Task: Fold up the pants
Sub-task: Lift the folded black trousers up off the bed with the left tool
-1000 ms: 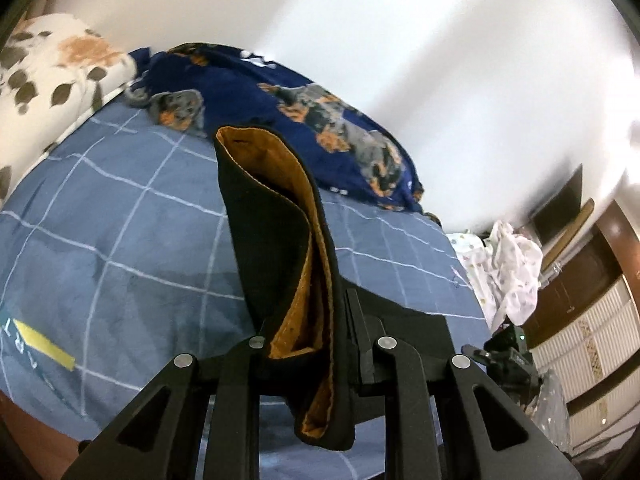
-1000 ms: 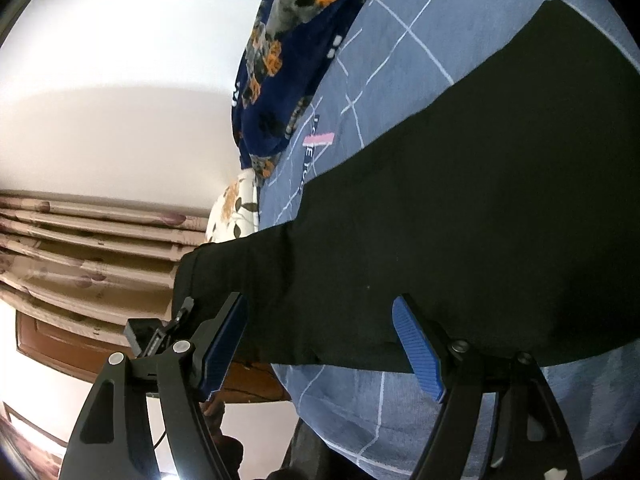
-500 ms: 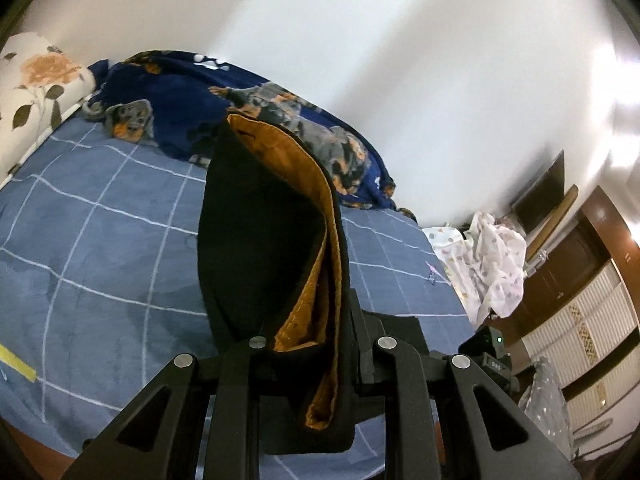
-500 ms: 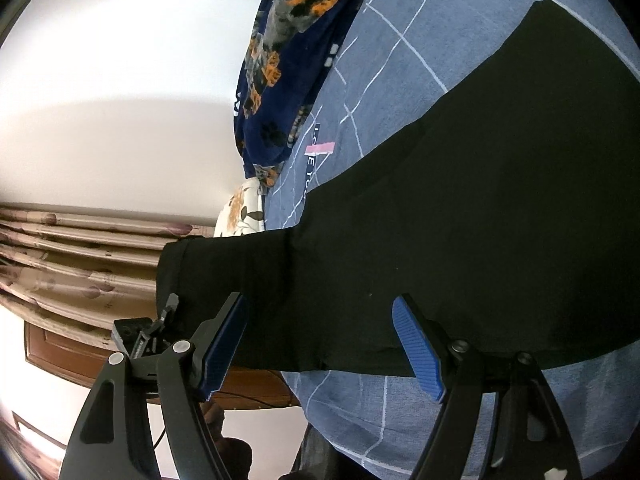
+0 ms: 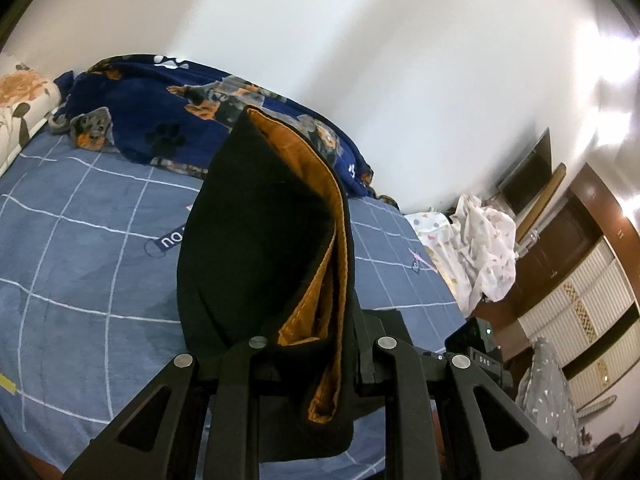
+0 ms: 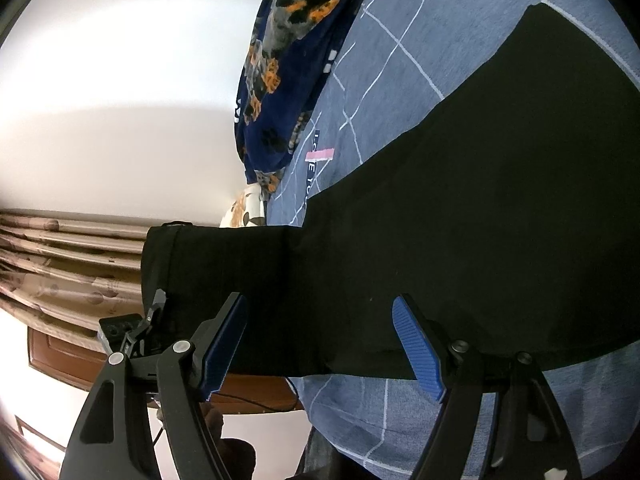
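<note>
The black pants [image 6: 472, 216] lie spread on the blue checked bed sheet [image 6: 404, 12]. My left gripper [image 5: 316, 354] is shut on the pants' end [image 5: 260, 248], which stands up doubled over and shows its orange lining, lifted above the bed. In the right wrist view that lifted end [image 6: 216, 264] hangs at the left with the left gripper under it. My right gripper [image 6: 320, 344] is open and empty, its blue pads [image 6: 416, 344] hovering over the near edge of the pants.
A navy dog-print blanket [image 5: 168, 128] is bunched at the far side of the bed by the white wall. A floral pillow [image 5: 16, 100] is at the left. White spotted cloth [image 5: 484, 248] is heaped beyond the bed's right end, near wooden cupboards [image 5: 576, 240].
My left gripper has carried the lifted pants end along the bed, so the view swung right. The right gripper has stayed open over the pants and hardly moved.
</note>
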Demonstrator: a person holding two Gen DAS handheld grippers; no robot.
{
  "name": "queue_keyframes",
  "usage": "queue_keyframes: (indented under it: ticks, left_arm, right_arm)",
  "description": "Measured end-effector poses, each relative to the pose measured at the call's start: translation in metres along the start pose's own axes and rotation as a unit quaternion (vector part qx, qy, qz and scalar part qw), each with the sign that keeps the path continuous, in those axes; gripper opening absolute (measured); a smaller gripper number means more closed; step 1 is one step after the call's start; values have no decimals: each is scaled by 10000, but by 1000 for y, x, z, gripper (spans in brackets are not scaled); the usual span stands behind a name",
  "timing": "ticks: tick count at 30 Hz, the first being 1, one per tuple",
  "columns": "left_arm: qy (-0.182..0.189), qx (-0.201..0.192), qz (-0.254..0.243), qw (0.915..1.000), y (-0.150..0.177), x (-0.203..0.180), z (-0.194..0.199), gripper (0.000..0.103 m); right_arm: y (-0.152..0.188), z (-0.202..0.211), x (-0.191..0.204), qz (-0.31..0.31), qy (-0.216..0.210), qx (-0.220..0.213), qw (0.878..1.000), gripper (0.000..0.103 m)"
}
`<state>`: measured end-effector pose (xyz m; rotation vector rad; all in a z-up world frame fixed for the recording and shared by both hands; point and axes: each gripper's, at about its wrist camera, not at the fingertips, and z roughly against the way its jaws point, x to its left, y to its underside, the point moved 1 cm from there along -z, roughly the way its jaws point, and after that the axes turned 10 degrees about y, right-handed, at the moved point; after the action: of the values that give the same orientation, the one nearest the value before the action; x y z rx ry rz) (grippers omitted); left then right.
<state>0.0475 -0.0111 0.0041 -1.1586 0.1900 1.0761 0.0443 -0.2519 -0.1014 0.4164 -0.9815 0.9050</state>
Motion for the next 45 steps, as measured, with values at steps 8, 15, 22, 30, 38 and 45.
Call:
queue_keyframes:
  ticks: [8,15,22,30,38,45]
  left_arm:
    - [39,106,-56,9999,2,-11,-15,20]
    - [87,226,-83,9997,3,-18,-28,20]
    - [112,328,-138,9993,6,-26,-40,20]
    - [155,444,-160,9988,11,-36,-53,20]
    - [177,551,-242,9980,13,-47,-64,20]
    - [229,628,-294,9973,12,-54,-73,20]
  right_arm:
    - [-1,2,-2,-90,-115,-23,9999,74]
    - [-3,5,-2,-146,-197,-70,9997,74]
    - [-3,12,-4,-216,-276,-137,9993,74]
    - [-4,19,-4,-304,-407,-220,9985,74]
    - [-7,25,-9,-572,-656,-300,9958,74]
    - [-10,35,-13,-719,-765,-450,9935,74]
